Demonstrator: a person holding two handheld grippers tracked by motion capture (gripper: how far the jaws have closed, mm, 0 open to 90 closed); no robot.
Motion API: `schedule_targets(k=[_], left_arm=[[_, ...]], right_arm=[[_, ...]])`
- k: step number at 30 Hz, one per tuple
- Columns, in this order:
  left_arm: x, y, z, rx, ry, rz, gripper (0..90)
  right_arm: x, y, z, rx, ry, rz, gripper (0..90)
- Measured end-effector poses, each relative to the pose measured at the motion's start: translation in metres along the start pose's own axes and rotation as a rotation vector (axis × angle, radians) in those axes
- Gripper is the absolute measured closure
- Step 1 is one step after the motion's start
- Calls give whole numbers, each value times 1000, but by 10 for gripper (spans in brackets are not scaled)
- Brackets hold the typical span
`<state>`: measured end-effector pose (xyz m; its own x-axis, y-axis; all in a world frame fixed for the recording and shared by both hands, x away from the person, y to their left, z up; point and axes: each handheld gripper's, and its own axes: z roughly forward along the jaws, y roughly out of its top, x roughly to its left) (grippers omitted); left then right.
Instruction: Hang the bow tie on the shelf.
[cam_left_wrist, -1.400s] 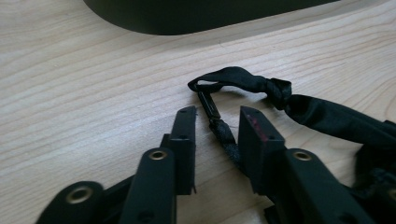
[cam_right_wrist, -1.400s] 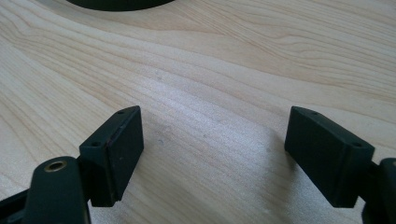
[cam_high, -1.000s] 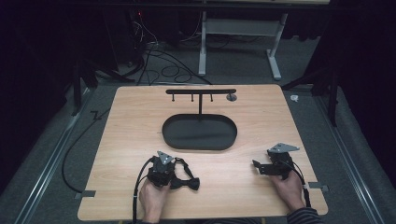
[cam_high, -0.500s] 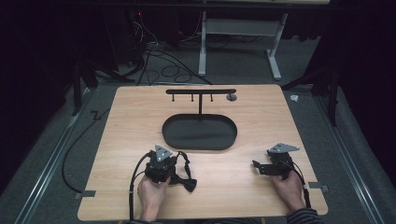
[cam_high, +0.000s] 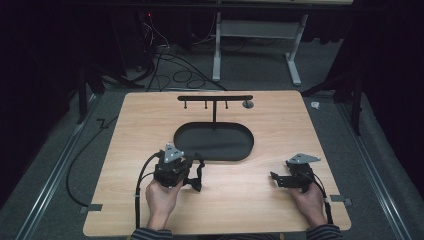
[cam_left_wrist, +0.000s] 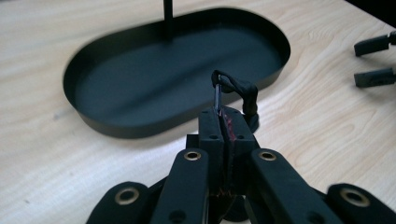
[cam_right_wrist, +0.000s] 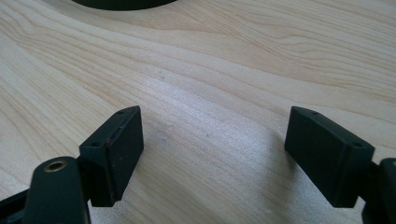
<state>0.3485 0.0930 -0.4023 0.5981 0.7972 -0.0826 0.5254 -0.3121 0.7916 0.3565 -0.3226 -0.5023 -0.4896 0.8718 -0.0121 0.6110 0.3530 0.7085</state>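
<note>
Beside the tray (cam_left_wrist: 140, 126), your left claw (cam_left_wrist: 223, 122) pinches the strap (cam_left_wrist: 238, 91) for hanging; right claw (cam_right_wrist: 233, 154) waits spread.

— what sort of place was this?
— a lab or test room. a bare wooden table (cam_high: 150, 130) stood alone on grey carpet (cam_high: 40, 165), with dark curtains around it.
— anything else?
— loose cables (cam_high: 170, 65) lay tangled on the floor at 11 o'clock, and a white desk frame (cam_high: 255, 45) stood at 12 o'clock.
</note>
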Motion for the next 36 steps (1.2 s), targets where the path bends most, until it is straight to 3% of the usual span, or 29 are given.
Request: schedule_targets(k=[12, 21, 26, 36], left_arm=[[3, 40, 2, -35, -16, 10, 883], [2, 69, 11, -46, -2, 47, 883], [3, 80, 14, -53, 3, 62, 883], [10, 96, 21, -72, -5, 54, 883]], right_arm=[[0, 0, 0, 0, 3, -2, 206], [0, 0, 0, 0, 3, -2, 206], [0, 0, 0, 0, 5, -5, 206], [0, 0, 0, 0, 5, -5, 206]])
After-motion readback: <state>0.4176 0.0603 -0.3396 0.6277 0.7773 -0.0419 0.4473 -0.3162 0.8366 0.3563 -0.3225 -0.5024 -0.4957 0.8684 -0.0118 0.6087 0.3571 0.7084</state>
